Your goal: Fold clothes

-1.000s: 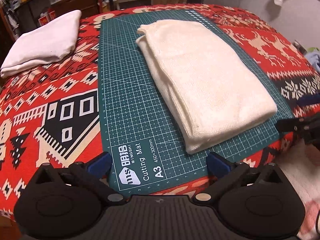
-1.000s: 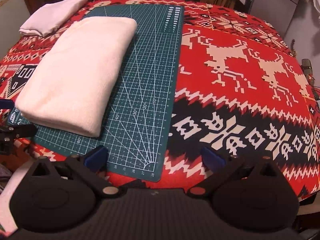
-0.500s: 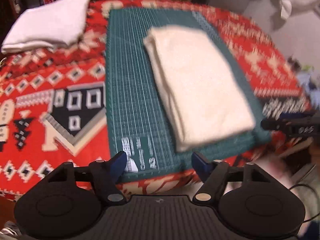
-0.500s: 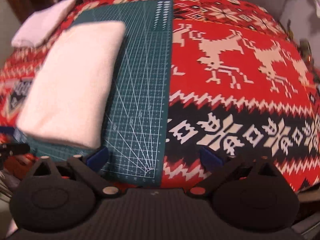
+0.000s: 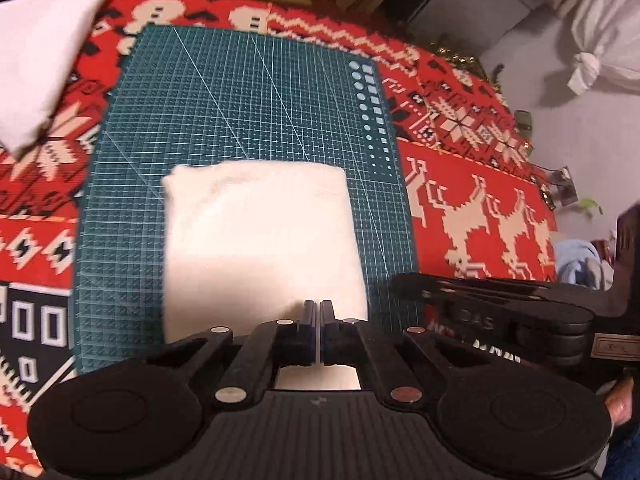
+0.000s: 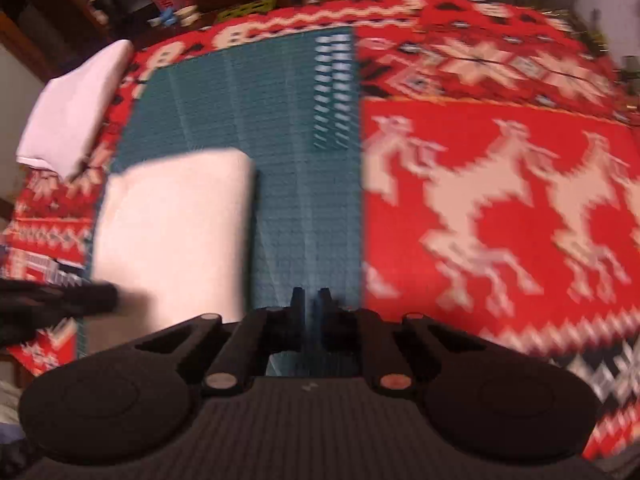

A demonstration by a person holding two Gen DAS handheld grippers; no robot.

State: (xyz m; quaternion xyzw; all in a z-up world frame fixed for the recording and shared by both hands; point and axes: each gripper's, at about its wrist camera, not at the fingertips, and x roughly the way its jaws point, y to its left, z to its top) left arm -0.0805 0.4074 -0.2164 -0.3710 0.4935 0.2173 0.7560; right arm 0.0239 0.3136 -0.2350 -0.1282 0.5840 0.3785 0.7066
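Cream garment point(image 5: 260, 240), folded into a thick block, lies on the green cutting mat point(image 5: 256, 112), near its front edge in the left wrist view. Both tongs have just been closing. Left gripper point(image 5: 319, 316) is pinched fully together w/ nothing visibly between its fingers; the cloth's near edge sits under/behind the tips. Right gripper point(image 6: 310, 304) is narrowed to a slim gap over bare mat, apparently empty.

Vs a sec ago, both cams have swung so the block now runs straight ahead, not diagonal. Prob means this fold is done & the hands are repositioning.

Right view is blurred. Whether the left tips touch the cloth: can't tell. A second white folded cloth point(image 5: 44, 56) is cut off at left.
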